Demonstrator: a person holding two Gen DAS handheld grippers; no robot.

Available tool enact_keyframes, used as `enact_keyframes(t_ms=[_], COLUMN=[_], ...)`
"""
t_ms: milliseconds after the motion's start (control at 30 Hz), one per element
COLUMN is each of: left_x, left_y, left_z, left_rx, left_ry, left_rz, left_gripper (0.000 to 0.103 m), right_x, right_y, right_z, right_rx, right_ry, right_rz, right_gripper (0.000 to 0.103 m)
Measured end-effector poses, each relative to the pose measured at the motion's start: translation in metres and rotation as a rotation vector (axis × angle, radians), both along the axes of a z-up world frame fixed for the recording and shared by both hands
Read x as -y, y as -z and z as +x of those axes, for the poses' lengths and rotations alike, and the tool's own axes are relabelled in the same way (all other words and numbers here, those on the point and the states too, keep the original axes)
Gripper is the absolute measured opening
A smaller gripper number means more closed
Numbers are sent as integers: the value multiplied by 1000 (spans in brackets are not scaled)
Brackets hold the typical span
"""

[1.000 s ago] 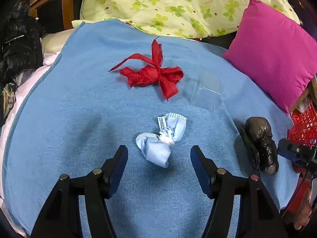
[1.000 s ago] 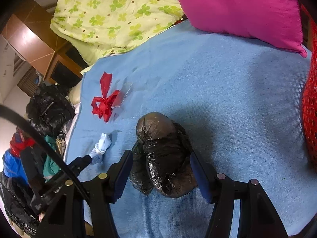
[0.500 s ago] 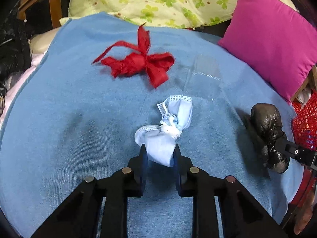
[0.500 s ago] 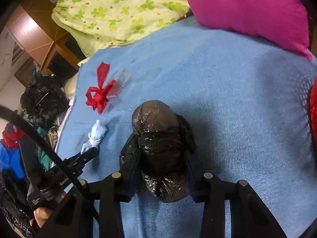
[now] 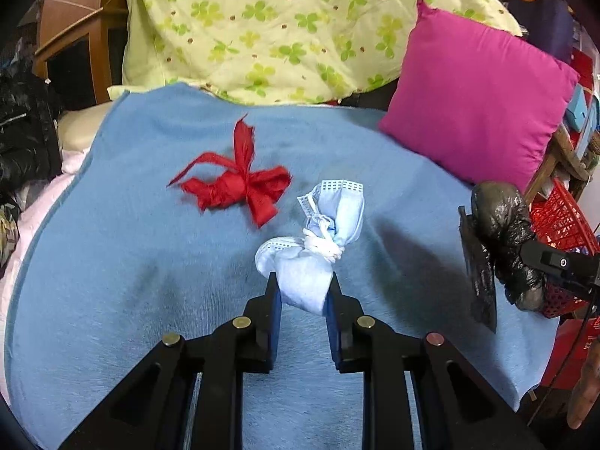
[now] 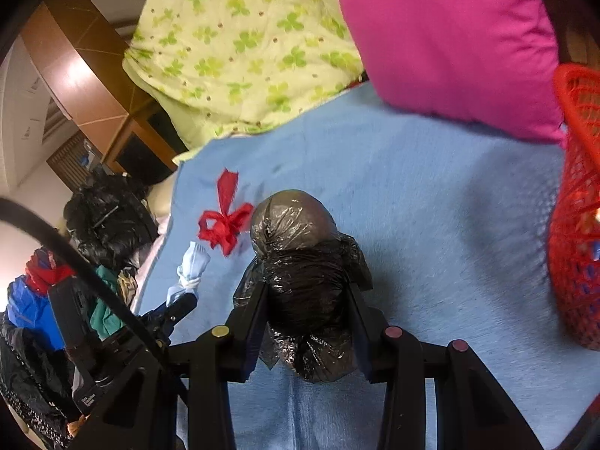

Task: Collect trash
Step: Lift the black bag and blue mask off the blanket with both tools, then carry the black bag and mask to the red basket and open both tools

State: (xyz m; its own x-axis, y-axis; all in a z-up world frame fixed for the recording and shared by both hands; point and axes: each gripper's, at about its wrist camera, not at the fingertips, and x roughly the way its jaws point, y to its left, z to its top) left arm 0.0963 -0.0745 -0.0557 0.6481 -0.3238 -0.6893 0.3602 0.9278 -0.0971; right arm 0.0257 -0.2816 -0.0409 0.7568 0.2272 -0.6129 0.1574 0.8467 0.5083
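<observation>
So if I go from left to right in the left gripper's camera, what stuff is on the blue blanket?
Red ribbon bow → knotted blue face mask, pinched in the left gripper → black plastic bag bundle, held by the right gripper.

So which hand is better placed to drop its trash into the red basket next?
Right. The right gripper grips the black bag, and the red basket stands close beside it. The left gripper, holding the knotted face mask, sits farther away.
</observation>
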Motion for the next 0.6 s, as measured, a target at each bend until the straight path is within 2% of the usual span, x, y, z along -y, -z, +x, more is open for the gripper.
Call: enact_keyframes(t_ms=[300, 600], left_x=[15, 40], left_y=[-19, -36], left_z=[-17, -40], left_rx=[48, 139], left_ry=[3, 28], left_rz=[5, 46], left_gripper=[23, 23], right_x=[14, 35], right_y=[-26, -38], right_z=[-29, -50], right_rx=[88, 144], right_ry=[39, 97], right_rz=[-27, -68], right_gripper=[43, 43])
